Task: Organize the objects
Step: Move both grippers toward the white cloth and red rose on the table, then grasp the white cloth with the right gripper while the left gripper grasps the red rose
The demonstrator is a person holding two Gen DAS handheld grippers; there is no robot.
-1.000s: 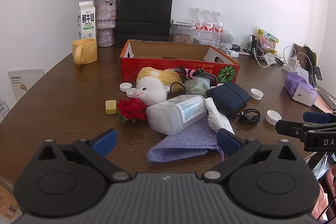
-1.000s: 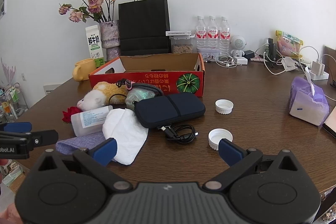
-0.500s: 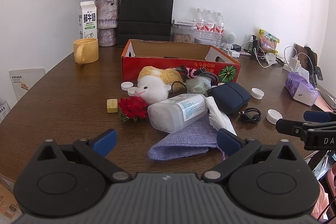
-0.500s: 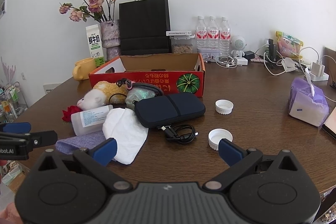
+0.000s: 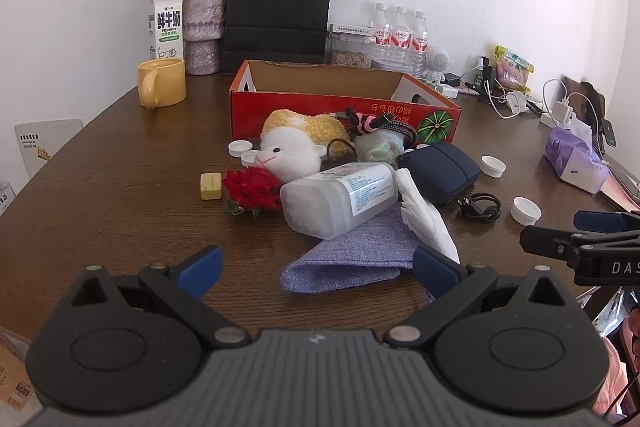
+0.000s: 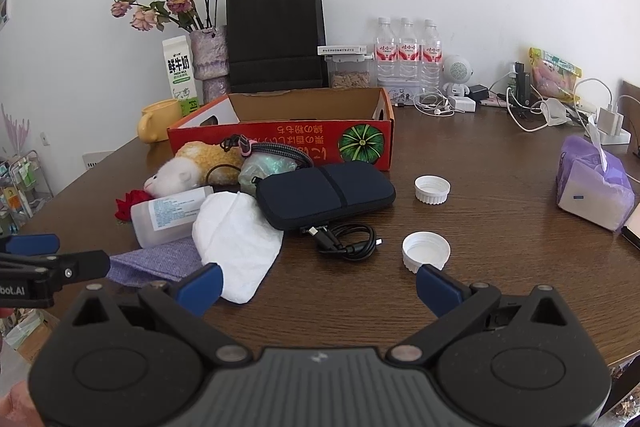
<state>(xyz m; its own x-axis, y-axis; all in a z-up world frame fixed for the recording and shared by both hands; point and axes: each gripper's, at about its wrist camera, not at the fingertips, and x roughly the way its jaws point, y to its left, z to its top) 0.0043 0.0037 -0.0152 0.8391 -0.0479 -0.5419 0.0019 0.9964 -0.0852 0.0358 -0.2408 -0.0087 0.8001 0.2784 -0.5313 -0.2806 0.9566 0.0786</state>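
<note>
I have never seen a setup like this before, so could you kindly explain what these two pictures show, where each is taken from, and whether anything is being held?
There is no robot here: a person holds a two-finger gripper in each hand, and each carries a fisheye camera that looks forward along its fingers. One picture comes from the left gripper, the other from the right gripper. Both stand open and hold nothing.

On the brown table, in front of an open red cardboard box, lies a pile: a plush sheep, a red fabric rose, a clear plastic bottle on its side, a purple cloth pouch, a white tissue, a navy zip case and a coiled black cable. White bottle caps lie loose nearby.
</note>
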